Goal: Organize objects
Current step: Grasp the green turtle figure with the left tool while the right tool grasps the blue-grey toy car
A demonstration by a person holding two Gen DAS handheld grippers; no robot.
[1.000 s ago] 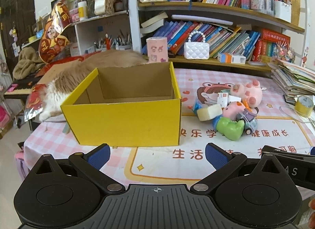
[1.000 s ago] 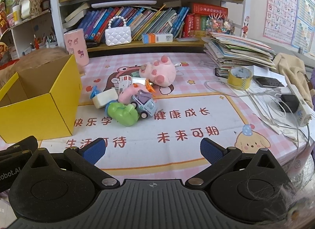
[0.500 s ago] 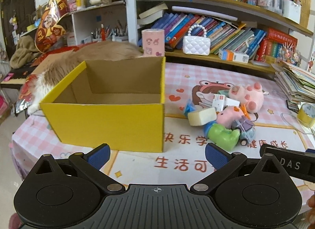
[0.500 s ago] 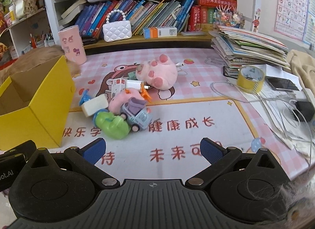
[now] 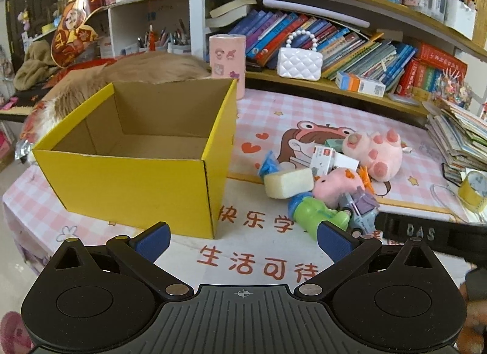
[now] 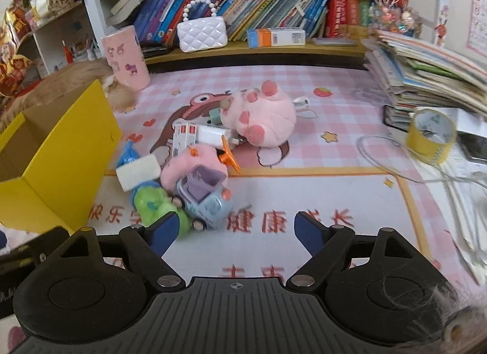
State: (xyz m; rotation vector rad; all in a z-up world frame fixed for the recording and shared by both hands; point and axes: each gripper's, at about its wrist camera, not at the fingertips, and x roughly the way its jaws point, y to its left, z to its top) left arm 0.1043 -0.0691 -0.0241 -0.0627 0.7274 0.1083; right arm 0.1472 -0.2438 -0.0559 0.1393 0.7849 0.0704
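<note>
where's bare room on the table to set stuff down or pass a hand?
Free: mat between toy pile and tape roll, and the near strip before the yellow box; the box is empty. Crowded: the pile beside the box, and cables and stacked books at right.

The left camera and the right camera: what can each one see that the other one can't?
Only the left view shows the inside floor of the yellow box, with nothing in it. Only the right view shows the white cables beside the yellow tape roll. Both show the toy pile: the green toy, the blue toy car and the pink plush.
</note>
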